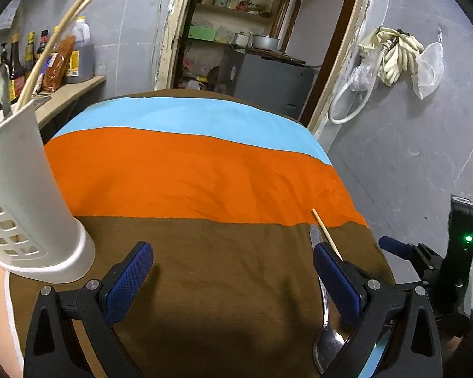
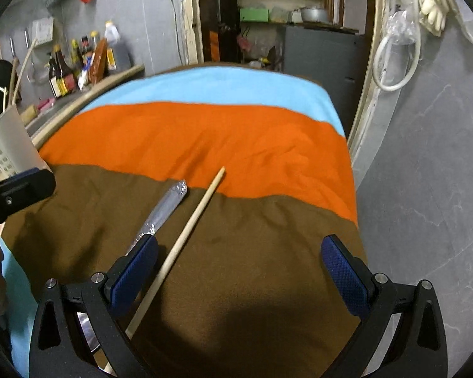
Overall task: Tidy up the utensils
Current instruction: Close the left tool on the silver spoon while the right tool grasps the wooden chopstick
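1. Utensils left loose are a wooden chopstick (image 2: 186, 242) and a metal spoon (image 2: 164, 209), lying side by side on the striped tablecloth (image 2: 236, 145). The chopstick runs forward between the fingers of the right gripper (image 2: 239, 277), close to its left finger; the spoon's handle passes under that same finger.
2. Both claws are released, jaws wide, grasping nothing. The left gripper (image 1: 233, 280) hangs over bare brown cloth, with the spoon's bowl (image 1: 328, 343) under its right finger.
3. Risk: closing the right gripper here may catch chopstick and spoon together, since they lie so near each other, and one could slip out on the lift.
4. Risk: the chopstick is thin and round; a pinch off its centre could roll it across the soft cloth or leave it tilting in the pads.
5. Risk: the white utensil holder (image 1: 25, 189) stands ahead-left of the left gripper, already holding chopsticks (image 1: 56, 44); a long stick brought in at a slant could hit its rim or tip it.
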The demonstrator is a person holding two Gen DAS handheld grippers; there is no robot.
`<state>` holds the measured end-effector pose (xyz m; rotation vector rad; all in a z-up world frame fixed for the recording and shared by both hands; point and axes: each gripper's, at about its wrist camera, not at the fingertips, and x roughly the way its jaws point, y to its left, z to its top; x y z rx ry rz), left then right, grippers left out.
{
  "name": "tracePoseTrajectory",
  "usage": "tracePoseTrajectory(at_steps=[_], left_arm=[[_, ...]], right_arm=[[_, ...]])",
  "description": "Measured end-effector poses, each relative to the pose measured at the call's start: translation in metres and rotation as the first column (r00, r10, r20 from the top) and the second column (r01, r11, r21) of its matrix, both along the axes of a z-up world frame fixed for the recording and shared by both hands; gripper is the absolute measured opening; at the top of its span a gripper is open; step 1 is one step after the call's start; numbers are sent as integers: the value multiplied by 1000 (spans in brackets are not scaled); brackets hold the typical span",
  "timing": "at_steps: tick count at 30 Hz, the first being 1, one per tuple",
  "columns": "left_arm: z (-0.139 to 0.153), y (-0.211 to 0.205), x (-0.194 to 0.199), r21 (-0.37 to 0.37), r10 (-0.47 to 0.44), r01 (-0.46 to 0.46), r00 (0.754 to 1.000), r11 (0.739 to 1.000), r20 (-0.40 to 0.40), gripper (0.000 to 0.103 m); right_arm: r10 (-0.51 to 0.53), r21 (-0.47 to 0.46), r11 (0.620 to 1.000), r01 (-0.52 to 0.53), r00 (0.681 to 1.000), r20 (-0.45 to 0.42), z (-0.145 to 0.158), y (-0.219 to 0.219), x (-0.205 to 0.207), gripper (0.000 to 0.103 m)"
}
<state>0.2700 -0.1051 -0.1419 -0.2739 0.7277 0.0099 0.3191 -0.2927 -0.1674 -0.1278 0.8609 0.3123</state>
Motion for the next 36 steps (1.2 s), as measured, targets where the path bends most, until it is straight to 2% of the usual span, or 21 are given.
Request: tracePoseTrajectory(at_steps=[6,9,15,18,20,24,29,32,36], left_arm=[[-1,-5,9,-14,-33,33,999,999,-6,102],[-2,-10,14,-37,-79,78,997,996,-6,101],[-9,-28,29,-90,-204,201,979,975,-25,80],[-14,-38,34,-103,-262,257,964,961,-45,67],[-18,-44,37,-112,-297,289,952,951,-68,53],[-26,-56,44,-104,-340,329,932,939,-122,43],[-31,-70,54,-41,-369,367,913,929,-175,32],[-32,-73,58,-22,-379,382,906,924,-189,25],[-34,-72,60,-19,-388,392,900,920,-197,19]], right_arm=[[-32,-8,999,32,999,-15,-3,-9,3,101],[-47,0,999,47,999,-5,-4,-19,3,101],[-62,42,997,63,998,-17,-5,-40,15,97],[-38,61,997,39,999,-8,-5,-48,19,84],[-13,74,997,13,1000,-2,-5,-51,21,71],[55,125,991,-51,998,-29,-7,-56,30,57],[124,152,982,-115,991,-46,-10,-49,44,37],[143,161,978,-133,989,-49,-10,-49,54,29],[177,188,969,-159,981,-84,-13,-48,69,27]])
